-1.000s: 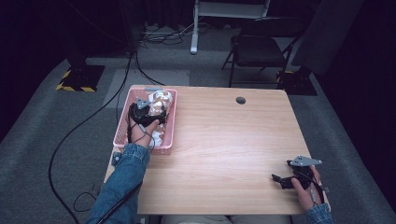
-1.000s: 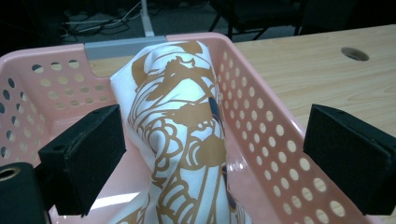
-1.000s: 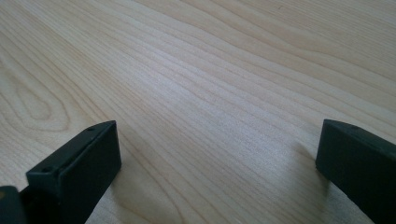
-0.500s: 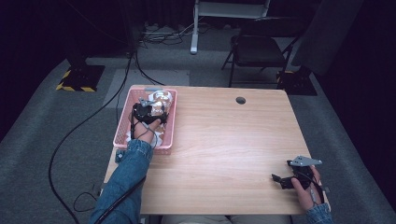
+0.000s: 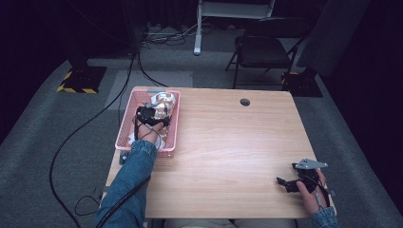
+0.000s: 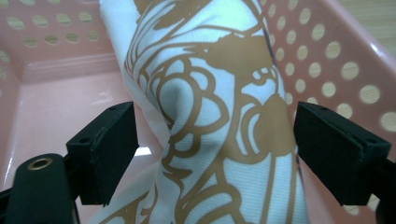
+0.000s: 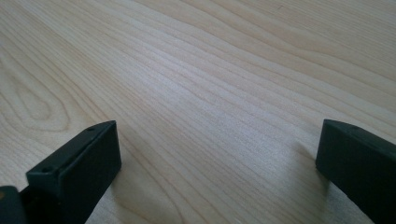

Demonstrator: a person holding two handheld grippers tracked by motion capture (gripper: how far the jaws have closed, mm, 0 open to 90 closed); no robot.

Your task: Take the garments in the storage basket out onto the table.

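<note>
Left tongs [image 6: 212,154] down in pink basket [image 6: 355,70], jaws just been closing, astride patterned cloth [image 6: 219,107], not yet pinching | right tongs [image 7: 219,172] spread over desk [image 7: 210,70] | lift-out still ahead

Blue denim sleeve [image 5: 135,171], black hand-held gripper [image 5: 153,110] (screws seemingly brass).

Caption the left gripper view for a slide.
Left tongs, closing, straddle a white cloth with brown print in the pink basket.

high: overhead, far | left: inside basket [image 6: 327,42] (close) | right: skims table [image 7: 210,93]
</note>
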